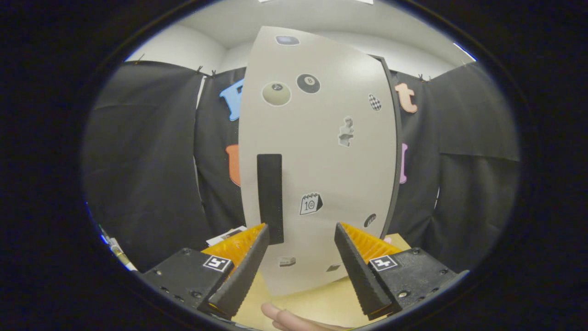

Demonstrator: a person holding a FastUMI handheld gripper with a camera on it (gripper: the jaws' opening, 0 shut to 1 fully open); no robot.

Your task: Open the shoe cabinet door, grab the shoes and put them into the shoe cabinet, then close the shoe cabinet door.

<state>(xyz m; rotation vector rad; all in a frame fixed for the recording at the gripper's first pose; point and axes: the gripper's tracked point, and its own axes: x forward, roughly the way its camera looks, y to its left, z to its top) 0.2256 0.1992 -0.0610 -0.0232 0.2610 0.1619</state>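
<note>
Door at frame centre looks shut, its handle just ahead of your spread, empty gripper — opening, shoes, closing all remain, I'd judge.

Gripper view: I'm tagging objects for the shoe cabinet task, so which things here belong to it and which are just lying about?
Belongs to the job:
- cabinet door, shut
- its dark handle
- gripper, fingers open, empty

Just about:
- stickers on the door
- papers
- hand below the fingers

Fingertips of a hand, rest cut off.
</note>
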